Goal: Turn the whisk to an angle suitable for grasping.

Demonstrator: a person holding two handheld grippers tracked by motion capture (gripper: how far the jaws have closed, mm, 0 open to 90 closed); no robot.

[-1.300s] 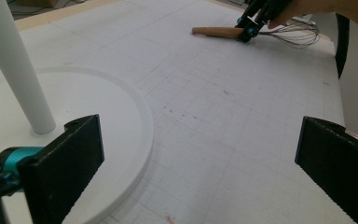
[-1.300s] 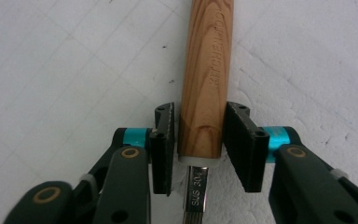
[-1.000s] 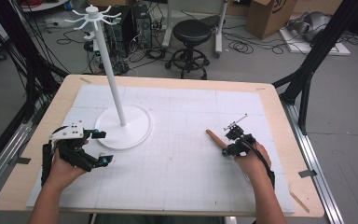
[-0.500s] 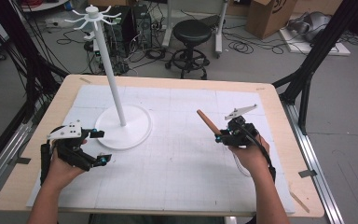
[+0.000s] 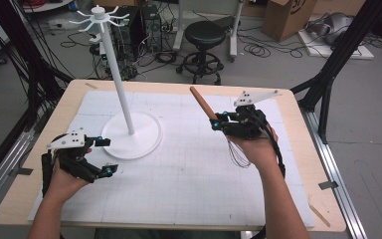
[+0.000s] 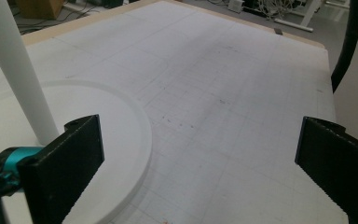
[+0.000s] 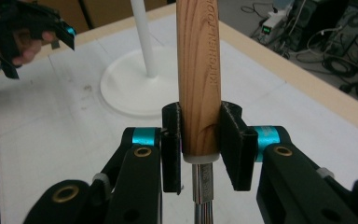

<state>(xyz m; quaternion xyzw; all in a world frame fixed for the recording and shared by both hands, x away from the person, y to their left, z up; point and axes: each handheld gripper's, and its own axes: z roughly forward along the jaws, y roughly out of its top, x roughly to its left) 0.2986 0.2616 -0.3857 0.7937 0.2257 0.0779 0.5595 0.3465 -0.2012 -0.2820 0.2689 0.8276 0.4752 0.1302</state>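
Even, soft overhead light; faint shadows, slight blur, no glare.

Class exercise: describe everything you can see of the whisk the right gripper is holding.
The whisk has a round, light-brown wooden handle with lettering along it, a pale collar, a metal neck and thin wire loops. The right gripper clamps the handle's lower end, lifted off the table, handle tilted up and away, wires hanging below the hand.

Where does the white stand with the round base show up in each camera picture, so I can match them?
High view: white stand left of centre, pole rising to the hooks at top.
Left gripper view: its base and pole at the left edge, behind the left jaw.
Right gripper view: upper middle, behind the whisk clamped in the right gripper.
Shared landmark: the gridded white mat.
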